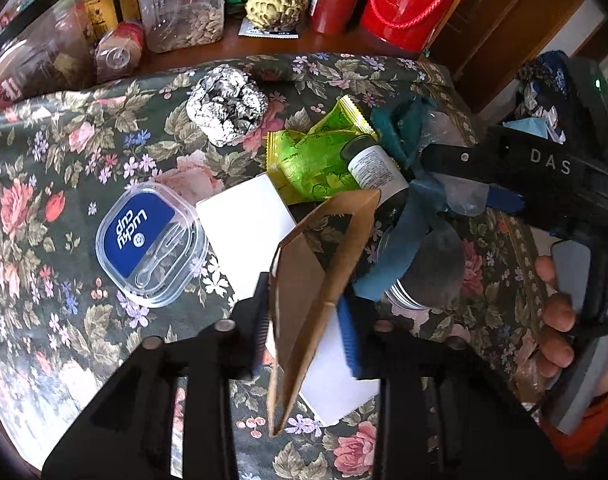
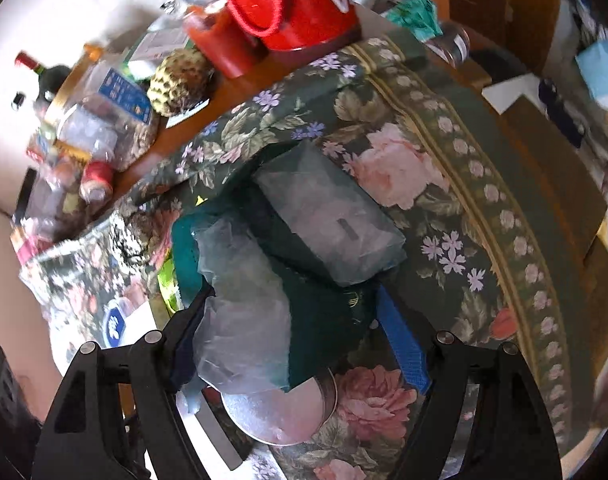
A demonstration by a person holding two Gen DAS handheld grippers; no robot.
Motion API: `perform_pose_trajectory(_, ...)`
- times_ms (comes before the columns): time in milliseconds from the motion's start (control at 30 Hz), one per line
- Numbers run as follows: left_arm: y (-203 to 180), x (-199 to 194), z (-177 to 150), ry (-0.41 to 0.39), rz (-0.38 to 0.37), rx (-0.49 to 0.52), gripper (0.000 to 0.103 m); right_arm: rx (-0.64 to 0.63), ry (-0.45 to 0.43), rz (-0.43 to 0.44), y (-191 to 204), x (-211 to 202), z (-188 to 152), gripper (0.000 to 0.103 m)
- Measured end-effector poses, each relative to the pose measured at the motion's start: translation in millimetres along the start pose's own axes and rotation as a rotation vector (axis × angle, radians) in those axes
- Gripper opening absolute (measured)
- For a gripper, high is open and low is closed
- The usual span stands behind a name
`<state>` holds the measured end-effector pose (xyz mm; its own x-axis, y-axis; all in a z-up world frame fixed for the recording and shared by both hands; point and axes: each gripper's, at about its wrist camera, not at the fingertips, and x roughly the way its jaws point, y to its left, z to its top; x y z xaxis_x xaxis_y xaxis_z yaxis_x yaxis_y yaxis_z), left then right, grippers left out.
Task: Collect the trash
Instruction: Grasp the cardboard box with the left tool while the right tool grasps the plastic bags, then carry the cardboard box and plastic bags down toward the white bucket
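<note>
My left gripper (image 1: 304, 326) is shut on a folded piece of brown cardboard (image 1: 316, 264), which stands on edge between its fingers, above a white card (image 1: 243, 228). Loose on the floral cloth (image 1: 63, 184) lie a crumpled foil ball (image 1: 227, 104), a green snack wrapper (image 1: 316, 164), a small white-labelled bottle (image 1: 378, 172) and a clear "Lucky cup" lid (image 1: 151, 240). My right gripper (image 2: 295, 332) stands wide, with a teal plastic bag (image 2: 263, 308) bunched between its fingers and draped over the left one. The blue pad (image 2: 404, 344) shows bare. A round silver tin (image 2: 279, 416) lies under the bag.
Jars, a tipped can (image 1: 117, 50), a knobbly green fruit (image 1: 275, 2) and a red container (image 1: 408, 0) crowd the wooden table behind the cloth. The cloth's bordered edge (image 2: 504, 240) falls away on the right. A person's hand (image 1: 556, 312) holds the right gripper's handle.
</note>
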<state>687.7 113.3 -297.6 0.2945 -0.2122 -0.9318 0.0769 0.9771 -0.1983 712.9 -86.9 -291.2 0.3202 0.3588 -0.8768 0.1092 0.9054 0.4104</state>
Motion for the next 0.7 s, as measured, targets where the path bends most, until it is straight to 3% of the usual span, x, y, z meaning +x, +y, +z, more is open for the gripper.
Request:
perform_pose_trajectory(167, 1.9, -11.6, -4.1, -0.027, 0.01, -0.023, 0.015, -0.003, 0.006, 0.037, -2.7, -1.7, 3.3, 0.045)
perform_pose_trajectory(233, 1.2, -17.2, -4.3, -0.039, 0.014, -0.028, 0.014, -0.005, 0.008, 0.046, -4.4, -2.2, 4.1, 0.018)
perform_pose_trajectory(267, 0.3, -20.9, -4.3, -0.047, 0.014, -0.029, 0.013, -0.006, 0.015, 0.049, -5.0, -2.7, 4.5, 0.014)
perform_pose_trajectory(500, -8.7, -50.8, 0.4, -0.123, 0.04, -0.044, 0.012, -0.102, -0.026, 0.001, 5.6, -22.5, 2.7, 0.007)
perform_pose_trajectory(700, -18.9, -82.0, 0.3, -0.189, 0.05, -0.09, 0.012, -0.211, -0.14, 0.015, 13.9, -77.7, 5.3, 0.007)
